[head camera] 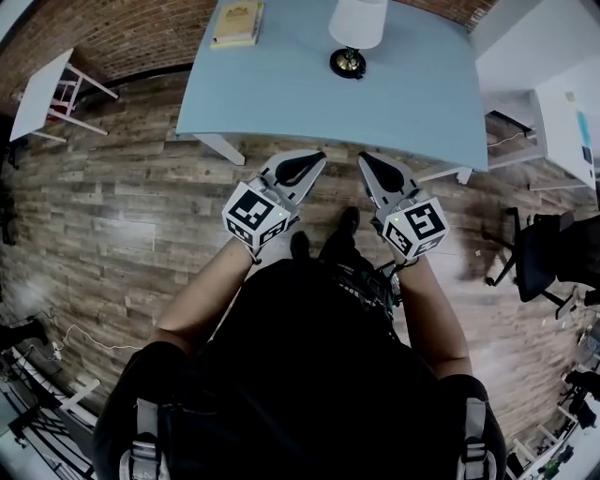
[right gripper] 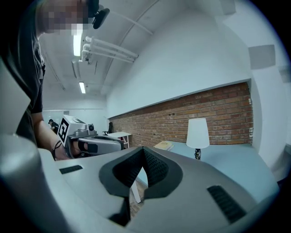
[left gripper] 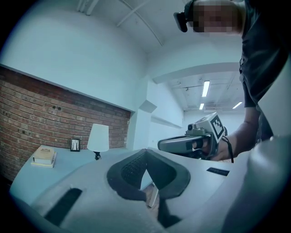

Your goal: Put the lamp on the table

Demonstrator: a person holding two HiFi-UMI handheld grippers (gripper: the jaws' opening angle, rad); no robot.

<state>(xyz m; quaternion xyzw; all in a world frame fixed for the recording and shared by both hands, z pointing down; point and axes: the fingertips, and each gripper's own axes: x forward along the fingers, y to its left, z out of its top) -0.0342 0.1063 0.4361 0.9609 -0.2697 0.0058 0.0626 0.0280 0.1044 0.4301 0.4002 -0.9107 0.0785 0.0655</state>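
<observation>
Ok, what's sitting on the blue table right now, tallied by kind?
Lamp: 1
Stack of books: 1
Small picture frame: 1
Total on the table: 3

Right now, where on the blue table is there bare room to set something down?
The whole near half of the table, between its front edge and the lamp, is bare, as is the right end beyond the lamp. The far edge is crowded: stacked books, a small picture frame, then the lamp.
</observation>
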